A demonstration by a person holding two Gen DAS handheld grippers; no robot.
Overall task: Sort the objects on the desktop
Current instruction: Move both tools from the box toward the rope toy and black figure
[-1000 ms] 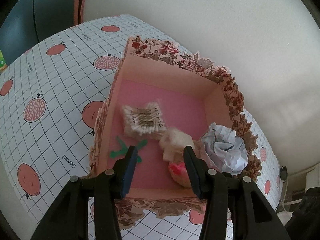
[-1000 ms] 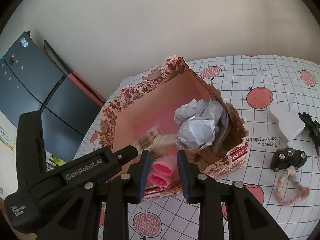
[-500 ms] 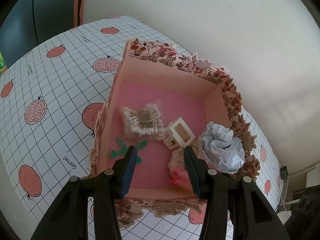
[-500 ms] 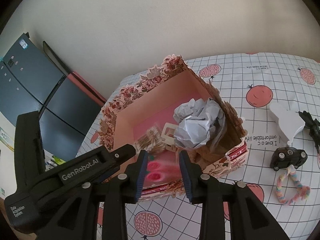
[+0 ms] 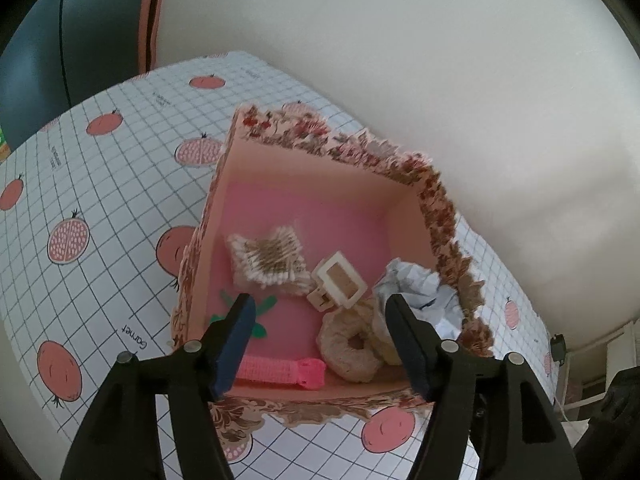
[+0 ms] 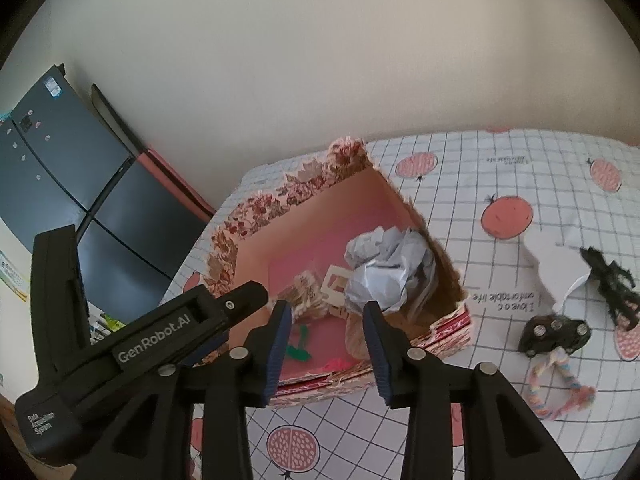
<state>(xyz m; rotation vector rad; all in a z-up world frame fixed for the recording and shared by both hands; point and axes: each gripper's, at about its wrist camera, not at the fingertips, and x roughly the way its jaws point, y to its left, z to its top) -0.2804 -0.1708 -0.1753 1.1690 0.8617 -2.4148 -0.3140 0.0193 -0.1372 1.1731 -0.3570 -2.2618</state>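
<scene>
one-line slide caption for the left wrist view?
Left gripper, jaws opening and empty, above floral box holding cotton swabs, hair clip, scrunchie.

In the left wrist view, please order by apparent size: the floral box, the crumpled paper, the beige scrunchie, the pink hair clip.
1. Floral box, clearly largest.
2. Crumpled paper, partly hidden.
3. Beige scrunchie and pink hair clip look similar; I cannot rank them.

Crumpled paper ball (image 5: 416, 284), matt cardboard box (image 5: 320, 176)

"GenRobot.AI" on the left tool (image 6: 224, 320); "Garnet" on the tablecloth (image 5: 136, 338)
</scene>
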